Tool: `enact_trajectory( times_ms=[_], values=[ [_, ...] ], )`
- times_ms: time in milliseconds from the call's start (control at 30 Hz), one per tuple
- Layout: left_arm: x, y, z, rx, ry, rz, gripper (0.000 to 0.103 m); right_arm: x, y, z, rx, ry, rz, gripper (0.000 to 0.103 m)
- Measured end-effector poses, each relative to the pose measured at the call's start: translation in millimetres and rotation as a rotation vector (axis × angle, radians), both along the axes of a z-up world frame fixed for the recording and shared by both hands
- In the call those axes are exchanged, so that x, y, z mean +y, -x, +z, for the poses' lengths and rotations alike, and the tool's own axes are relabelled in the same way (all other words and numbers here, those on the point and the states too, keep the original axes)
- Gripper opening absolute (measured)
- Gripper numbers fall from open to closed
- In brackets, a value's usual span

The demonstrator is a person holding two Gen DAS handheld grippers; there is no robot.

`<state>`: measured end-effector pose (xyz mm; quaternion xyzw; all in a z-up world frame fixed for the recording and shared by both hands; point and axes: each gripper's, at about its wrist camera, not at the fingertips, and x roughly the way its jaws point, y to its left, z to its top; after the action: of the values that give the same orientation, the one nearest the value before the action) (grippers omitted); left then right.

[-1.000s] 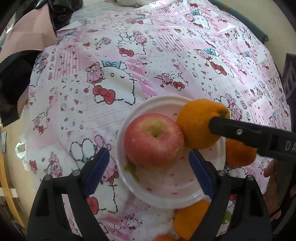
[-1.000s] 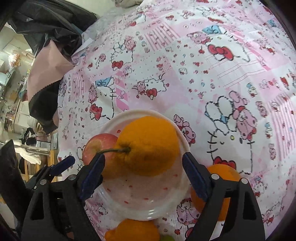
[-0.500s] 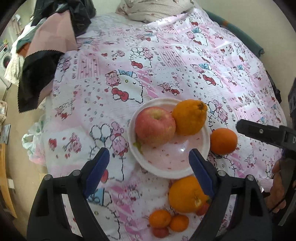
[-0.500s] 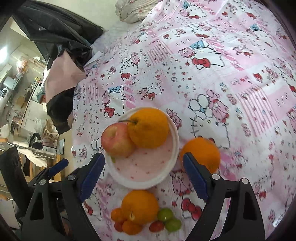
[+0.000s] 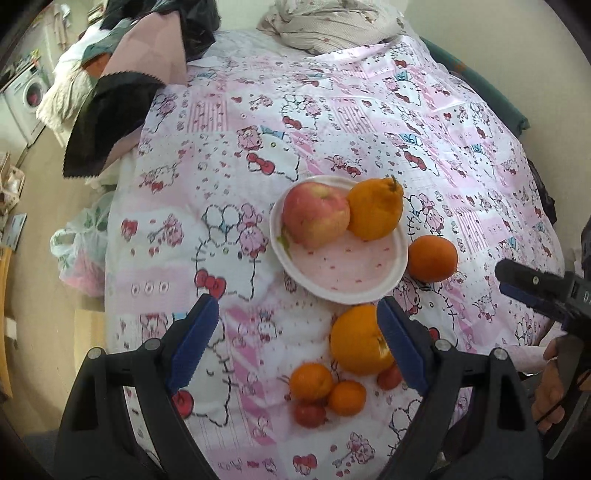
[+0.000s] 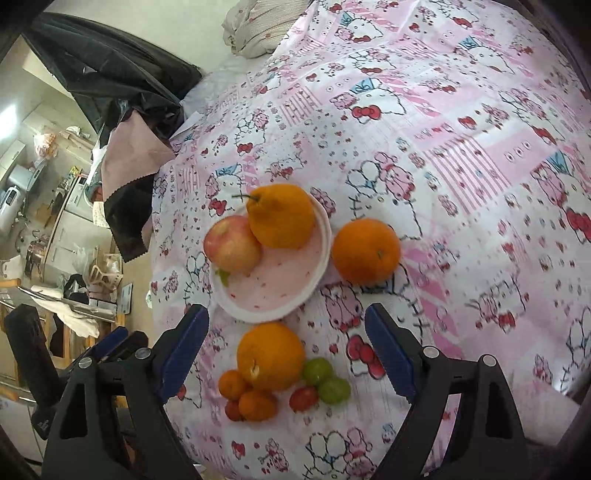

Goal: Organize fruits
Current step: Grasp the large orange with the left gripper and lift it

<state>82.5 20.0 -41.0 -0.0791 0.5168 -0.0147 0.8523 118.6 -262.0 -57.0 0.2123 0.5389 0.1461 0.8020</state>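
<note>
A white plate (image 5: pixel 343 284) (image 6: pixel 273 291) on the pink cartoon tablecloth holds a red apple (image 5: pixel 316 214) (image 6: pixel 232 249) and a knobbly orange with a stem (image 5: pixel 375 208) (image 6: pixel 280 216). A round orange (image 5: pixel 432 258) (image 6: pixel 365 251) lies beside the plate. A bigger orange (image 5: pixel 356 341) (image 6: pixel 271 356) lies nearer, with small tangerines (image 5: pixel 325 387) (image 6: pixel 245 397), red tomatoes (image 6: pixel 303 398) and green fruits (image 6: pixel 327 380). My left gripper (image 5: pixel 297 347) is open and empty above the cloth. My right gripper (image 6: pixel 286 350) is open and empty over the near fruits; it also shows in the left wrist view (image 5: pixel 535 288).
Dark and pink clothes (image 5: pixel 122 92) (image 6: pixel 129 155) are piled at the table's far left. A beige bundle (image 5: pixel 332 26) lies at the far edge. The table edge drops to the floor on the left, with a plastic bag (image 5: pixel 79 254) there.
Both grippers have pulled back and up from the plate, open and empty. The apple and the stemmed orange stay on the plate. More loose fruit has come into view.
</note>
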Motion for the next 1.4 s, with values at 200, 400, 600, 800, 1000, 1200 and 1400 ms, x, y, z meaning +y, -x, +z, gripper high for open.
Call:
enact_trajectory(
  times_ms=[200,400,600,800,1000,1200,1400],
  values=[
    [3.7,8.9,-11.1,0.031,0.001,0.050,0.085,-3.6,16.8,-4.1,-0.004,0.038,0.013,0.089],
    [-0.7,7.7,-44.7,0.163,0.075,0.058,0.085,-8.3,20.3,-14.6,0.023,0.055,0.010,0.089],
    [-38.0,-3.9,-73.9,0.243,0.065,-0.030,0.085,-17.8,18.1,-20.0,0.043,0.059,-0.015,0.089],
    [-76.2,-19.6,-96.7,0.297,0.063,-0.115,0.085,-23.7,17.8,-24.0,0.052,0.074,-0.024,0.089],
    [-91.5,-32.1,-127.2,0.364,0.067,-0.119,0.085,-31.0,15.1,-31.7,0.083,0.079,-0.049,0.089],
    [-93.2,-33.9,-141.5,0.372,0.099,-0.104,0.081,-25.7,11.5,-33.1,0.079,0.091,-0.038,0.089],
    [-97.2,-29.3,-133.1,0.354,0.058,-0.141,0.076,-24.9,10.7,-32.9,0.075,0.098,-0.040,0.089]
  ],
)
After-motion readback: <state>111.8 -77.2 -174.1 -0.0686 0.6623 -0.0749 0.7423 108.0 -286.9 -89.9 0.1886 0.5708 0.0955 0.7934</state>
